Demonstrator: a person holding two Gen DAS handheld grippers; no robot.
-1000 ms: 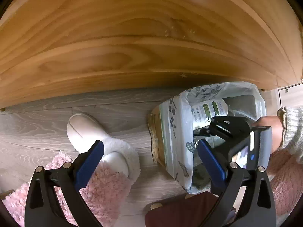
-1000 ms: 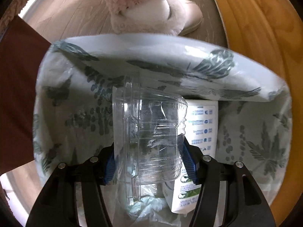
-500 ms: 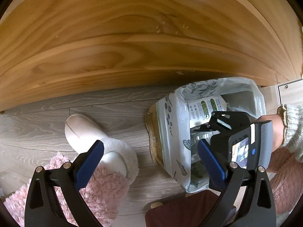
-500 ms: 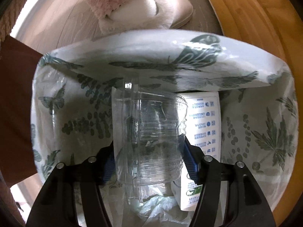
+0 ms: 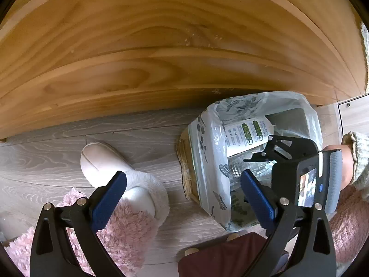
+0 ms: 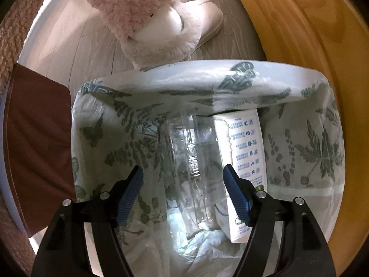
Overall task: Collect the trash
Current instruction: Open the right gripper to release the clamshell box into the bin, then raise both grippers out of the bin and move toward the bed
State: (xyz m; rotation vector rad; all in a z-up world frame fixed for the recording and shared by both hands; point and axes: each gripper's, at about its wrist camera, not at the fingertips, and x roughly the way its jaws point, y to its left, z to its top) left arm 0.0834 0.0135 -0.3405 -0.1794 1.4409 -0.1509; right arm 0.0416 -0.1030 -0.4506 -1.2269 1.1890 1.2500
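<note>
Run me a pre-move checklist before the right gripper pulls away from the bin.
1. Right gripper released: its fingers have just been opening and stand clear of the clear plastic container. Ok.
2. Container inside the bin liner: ok.
3. Carton also in the bin: ok.
4. Left gripper empty and open: ok.
5. Container settled and not tipping: cannot tell.
6. More trash left on the floor: cannot tell.

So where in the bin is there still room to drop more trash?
Inside the lined bin, the free patch is the left side, between the bag's leafy wall and the clear plastic container. The middle and right are crowded: the container stands against the white carton. The right tool, open, hangs above them.
</note>
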